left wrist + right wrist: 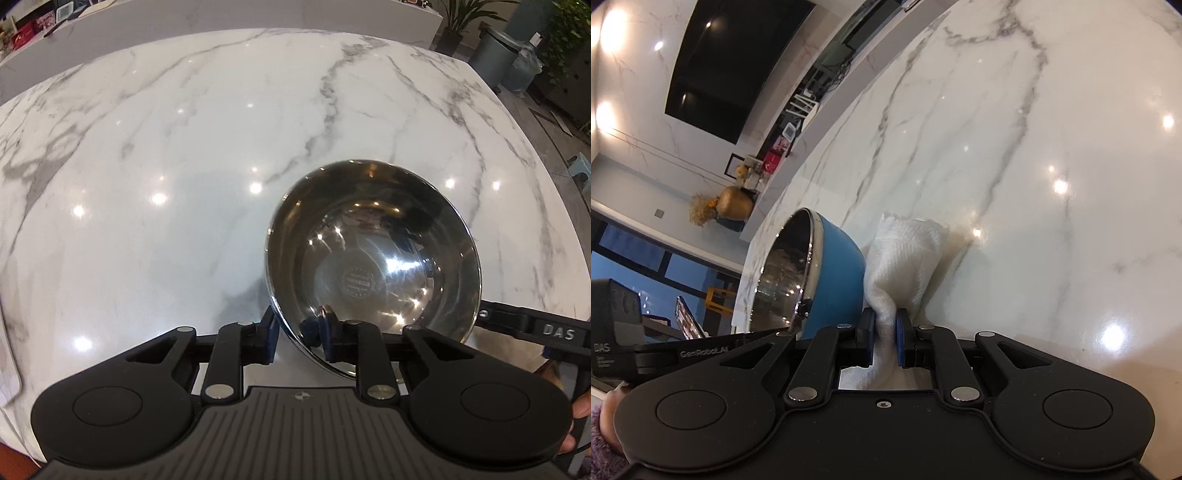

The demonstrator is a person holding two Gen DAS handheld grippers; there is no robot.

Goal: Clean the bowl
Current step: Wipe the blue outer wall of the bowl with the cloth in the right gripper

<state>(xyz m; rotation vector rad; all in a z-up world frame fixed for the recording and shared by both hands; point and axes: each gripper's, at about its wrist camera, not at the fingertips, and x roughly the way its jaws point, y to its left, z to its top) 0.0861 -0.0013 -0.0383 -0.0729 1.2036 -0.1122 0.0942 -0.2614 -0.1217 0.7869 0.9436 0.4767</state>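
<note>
A white marble table carries the scene. Near its front edge a bowl, steel inside and blue outside, is held tilted. Its near rim is clamped between the narrowed jaws of the left gripper. A white cloth is pinched in the closed right gripper, just beside the bowl's blue wall.

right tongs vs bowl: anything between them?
Only the white cloth that the right tongs pinch; it bunches up beside the bowl's blue outer wall, shown in the right wrist view. Whether the cloth touches the bowl is unclear.
</note>
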